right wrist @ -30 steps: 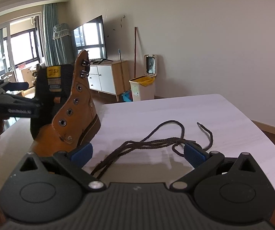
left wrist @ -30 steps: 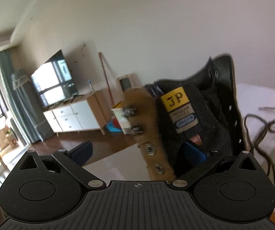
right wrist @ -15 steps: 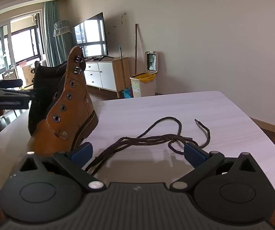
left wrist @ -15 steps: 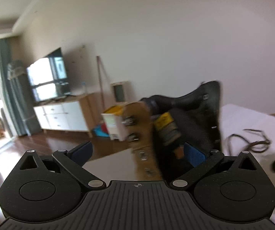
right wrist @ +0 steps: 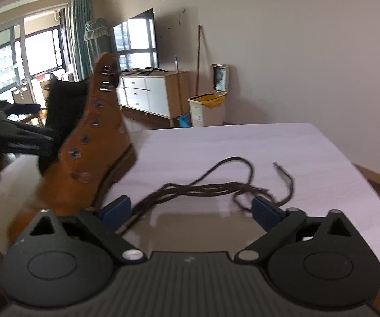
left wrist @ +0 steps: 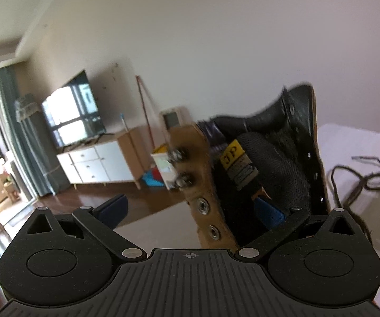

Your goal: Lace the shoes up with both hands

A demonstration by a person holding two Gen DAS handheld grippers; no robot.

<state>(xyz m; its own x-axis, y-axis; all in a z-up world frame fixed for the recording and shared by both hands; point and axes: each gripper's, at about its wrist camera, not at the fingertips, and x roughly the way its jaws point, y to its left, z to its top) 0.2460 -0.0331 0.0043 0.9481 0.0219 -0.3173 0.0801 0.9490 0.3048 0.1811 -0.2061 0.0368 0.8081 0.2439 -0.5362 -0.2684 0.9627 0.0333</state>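
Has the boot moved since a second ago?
Yes. The boot has twisted its open front leftward, away from the lace lying still on the table; its sole sits roughly where it was.

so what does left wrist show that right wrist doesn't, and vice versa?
Only left wrist: the inside of the boot, with its black lining and the yellow tongue label; the left gripper straddles the tan eyelet flap, one pad inside the boot, jaws wide.

Only right wrist: the boot's outer tan side, the whole brown lace loose on the table, and the right gripper, whose jaws have just been closing, with the lace lying between the pads, not pinched.

Both: boot, lace, table, TV, cabinet, bin.
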